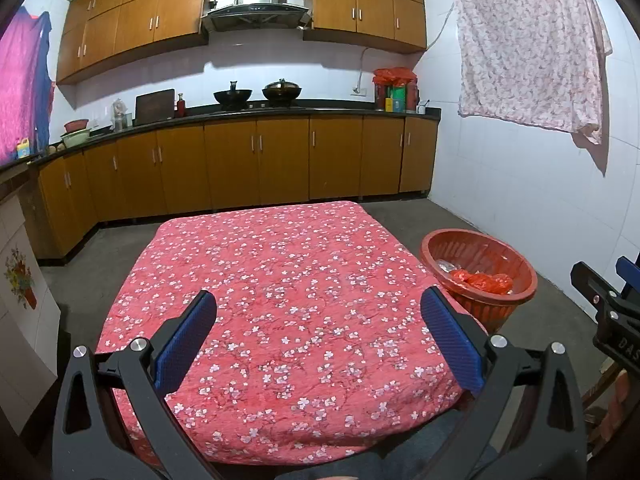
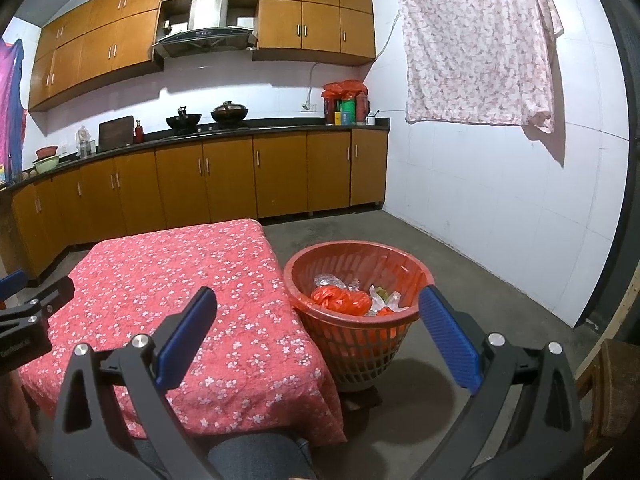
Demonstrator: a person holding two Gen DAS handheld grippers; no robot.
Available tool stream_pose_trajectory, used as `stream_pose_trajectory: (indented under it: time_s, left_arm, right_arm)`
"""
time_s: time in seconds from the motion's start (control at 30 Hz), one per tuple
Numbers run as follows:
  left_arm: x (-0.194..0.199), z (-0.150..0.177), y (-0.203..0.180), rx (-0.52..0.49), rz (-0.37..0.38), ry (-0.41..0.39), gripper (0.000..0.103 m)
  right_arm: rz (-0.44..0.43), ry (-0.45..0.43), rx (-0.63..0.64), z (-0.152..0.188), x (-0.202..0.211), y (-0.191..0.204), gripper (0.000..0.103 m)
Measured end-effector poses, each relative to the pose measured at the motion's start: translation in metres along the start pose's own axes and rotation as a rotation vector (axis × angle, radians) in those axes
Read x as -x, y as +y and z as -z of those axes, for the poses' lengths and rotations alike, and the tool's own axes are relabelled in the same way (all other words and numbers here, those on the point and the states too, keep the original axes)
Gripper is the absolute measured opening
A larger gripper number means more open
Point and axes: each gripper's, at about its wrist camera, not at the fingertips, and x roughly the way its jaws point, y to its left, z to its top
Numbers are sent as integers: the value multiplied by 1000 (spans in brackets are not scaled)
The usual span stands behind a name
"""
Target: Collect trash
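Red basket (image 2: 356, 308) stands on the floor just beside the table's (image 2: 168, 280) right edge, holding red bags (image 2: 340, 300) and clear wrappers (image 2: 384, 300); it lies ahead of the right tongs (image 2: 316, 336). Right tongs spread wide, empty, touching nothing. Left tongs (image 1: 320, 340) likewise wide and empty, above the table's near edge.

Tablecloth (image 1: 280, 300): red, white blossom print
Basket (image 2: 356, 332): red-orange, slotted wall
Bag in basket (image 2: 340, 300): orange-red
Cabinets (image 1: 256, 160): brown-orange
Hanging cloth (image 1: 528, 40): pale pink floral
Gripper pads (image 1: 452, 340): blue
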Motion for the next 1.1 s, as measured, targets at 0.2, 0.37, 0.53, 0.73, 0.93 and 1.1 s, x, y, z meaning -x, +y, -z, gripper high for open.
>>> stream_pose_trajectory:
  time_s: [0.2,0.37,0.53,0.73,0.93,1.1]
  left_arm:
    - [0,-2,-3,-2,6,5,101]
    - [-1,-3,-3,0,8,8,101]
    - [-1,-3,-3,0,7,6,101]
    - [-1,-3,-3,0,8,6,101]
    - [-1,-3,-3,0,7,6,101]
    - [-1,-3,-3,1,8,7,101]
  right_arm:
    - [10,3,-3,1,1,-1,99]
    - [15,10,-9,1,0,-2,99]
    - [14,9,-9,1,0,-2,99]
    - [14,11,-11,0,-1,-2,99]
    - [15,11,-11,0,-1,-2,99]
    - [15,10,-11,0,-1,-2,99]
